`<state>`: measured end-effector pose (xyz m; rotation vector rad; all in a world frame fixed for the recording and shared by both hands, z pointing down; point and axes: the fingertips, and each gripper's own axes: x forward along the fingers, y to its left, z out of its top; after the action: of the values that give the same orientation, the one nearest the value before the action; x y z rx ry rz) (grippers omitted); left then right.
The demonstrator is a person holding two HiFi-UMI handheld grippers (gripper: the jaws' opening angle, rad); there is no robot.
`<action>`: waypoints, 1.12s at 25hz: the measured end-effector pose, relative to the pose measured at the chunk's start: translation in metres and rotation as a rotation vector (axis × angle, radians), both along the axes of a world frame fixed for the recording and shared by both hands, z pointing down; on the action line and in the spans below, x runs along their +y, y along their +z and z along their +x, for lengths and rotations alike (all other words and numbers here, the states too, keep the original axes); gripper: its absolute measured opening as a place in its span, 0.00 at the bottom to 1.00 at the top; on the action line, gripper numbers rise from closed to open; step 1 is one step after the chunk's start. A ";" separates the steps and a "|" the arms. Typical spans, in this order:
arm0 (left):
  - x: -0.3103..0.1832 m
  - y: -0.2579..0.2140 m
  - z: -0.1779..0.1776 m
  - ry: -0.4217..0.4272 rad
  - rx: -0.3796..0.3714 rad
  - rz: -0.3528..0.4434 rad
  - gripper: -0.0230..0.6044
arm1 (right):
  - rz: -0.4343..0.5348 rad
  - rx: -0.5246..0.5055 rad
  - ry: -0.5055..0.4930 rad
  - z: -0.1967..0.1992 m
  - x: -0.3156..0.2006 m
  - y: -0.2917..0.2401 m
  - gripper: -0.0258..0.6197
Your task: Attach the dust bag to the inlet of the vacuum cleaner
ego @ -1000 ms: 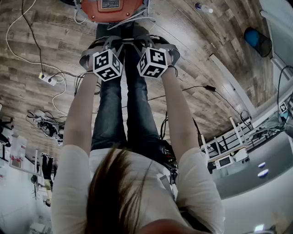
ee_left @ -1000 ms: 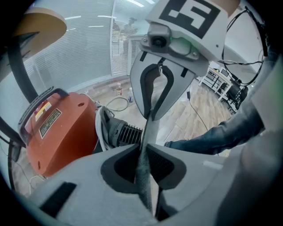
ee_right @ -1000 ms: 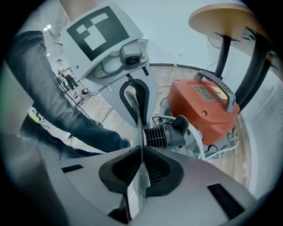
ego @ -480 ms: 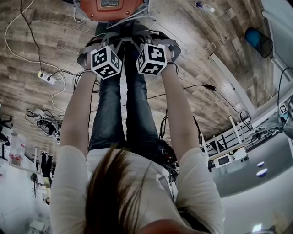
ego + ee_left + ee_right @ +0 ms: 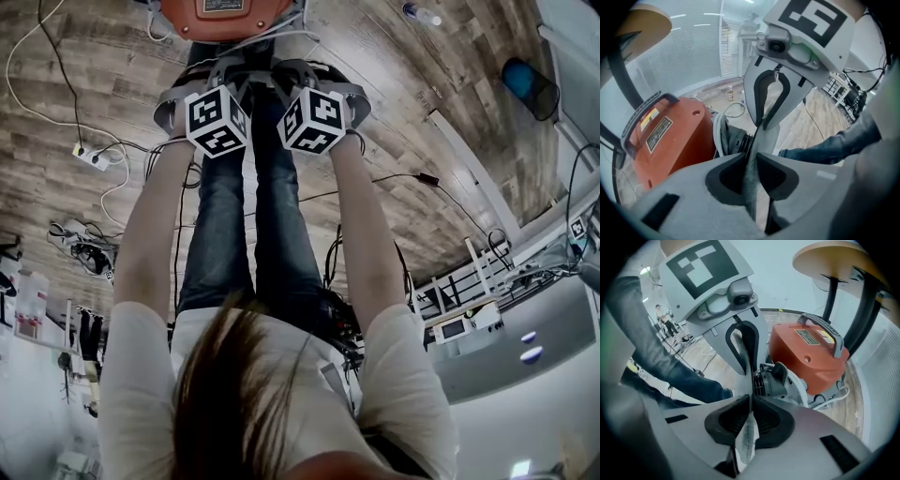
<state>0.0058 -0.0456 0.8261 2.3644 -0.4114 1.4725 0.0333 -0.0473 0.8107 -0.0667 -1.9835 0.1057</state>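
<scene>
The orange vacuum cleaner stands on the floor at the top of the head view. Its black ribbed inlet faces the grippers. Both grippers are held side by side just in front of it and point steeply down. The grey fabric dust bag hangs as a thin sheet between them. My left gripper has the bag's edge between its pads, which still touch it while the jaws are opening. My right gripper is shut on the bag's edge. In the head view the marker cubes hide both sets of fingertips.
Cables and a white power strip lie on the wooden floor to the left. A blue bin and a bottle are at the upper right. A round table on black legs stands over the vacuum. The person's jeans-clad legs are below the grippers.
Both grippers stay together at the vacuum's inlet. Only the head view has shifted slightly.
</scene>
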 end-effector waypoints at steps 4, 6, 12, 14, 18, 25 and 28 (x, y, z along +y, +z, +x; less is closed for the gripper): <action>0.007 0.002 -0.004 -0.196 0.050 -0.026 0.14 | 0.038 0.041 -0.199 -0.004 -0.002 0.001 0.09; 0.008 0.003 -0.005 -0.260 0.064 -0.033 0.14 | 0.057 0.055 -0.267 -0.007 -0.005 0.002 0.09; -0.002 0.004 0.000 -0.201 0.041 -0.039 0.15 | 0.058 0.044 -0.087 0.000 -0.011 0.004 0.09; -0.006 0.005 0.003 -0.171 0.034 -0.060 0.15 | 0.051 0.043 0.003 0.003 -0.012 0.005 0.10; -0.010 0.005 0.003 -0.168 0.043 -0.084 0.16 | 0.055 0.045 0.036 0.002 -0.014 0.007 0.10; -0.005 0.006 -0.007 -0.331 0.089 -0.100 0.16 | 0.078 0.060 -0.145 -0.008 -0.017 0.006 0.11; -0.007 0.006 -0.007 -0.322 0.083 -0.088 0.16 | 0.077 0.050 -0.085 -0.009 -0.019 0.006 0.11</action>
<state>-0.0008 -0.0528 0.8320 2.1600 -0.6560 1.2153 0.0247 -0.0661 0.8165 -0.0978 -1.9297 -0.0234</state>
